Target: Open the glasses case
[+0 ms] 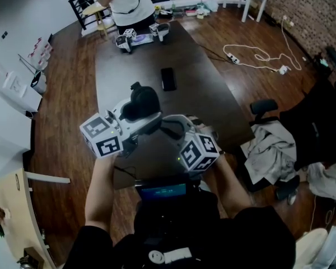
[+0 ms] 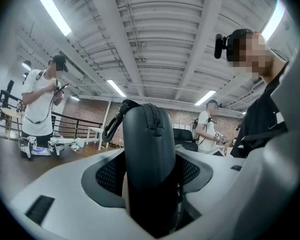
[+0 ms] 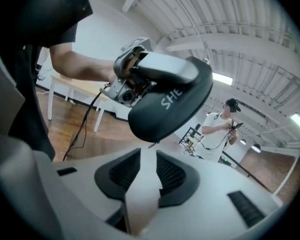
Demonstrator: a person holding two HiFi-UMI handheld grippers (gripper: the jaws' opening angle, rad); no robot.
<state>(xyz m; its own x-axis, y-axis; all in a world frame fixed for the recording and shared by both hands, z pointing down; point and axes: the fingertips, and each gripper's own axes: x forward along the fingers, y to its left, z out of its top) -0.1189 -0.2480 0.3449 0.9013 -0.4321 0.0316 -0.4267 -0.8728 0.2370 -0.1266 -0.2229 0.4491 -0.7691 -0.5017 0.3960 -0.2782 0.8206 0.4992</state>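
Note:
The black zipped glasses case point(image 2: 150, 154) stands on edge between the jaws of my left gripper point(image 2: 152, 184), which is shut on it; both pads press its sides. Its zip point(image 2: 153, 115) runs over the top and a loop strap point(image 2: 111, 127) hangs on its left. In the head view the case point(image 1: 143, 102) is held above the dark table, my left gripper point(image 1: 139, 115) below it. My right gripper point(image 3: 143, 176) sits just under the case point(image 3: 172, 101), jaws a little apart with nothing between them; a small zip pull point(image 3: 152, 144) hangs right above them. My right gripper point(image 1: 169, 125) points at the case from the right.
The dark table point(image 1: 213, 100) carries a black phone point(image 1: 168, 78). At its far end a person point(image 1: 131, 4) stands over two more grippers point(image 1: 140, 37). A chair with clothes point(image 1: 271, 144) is at the right, a white cable point(image 1: 257, 55) on the floor, and a small screen point(image 1: 162, 191) close to my chest.

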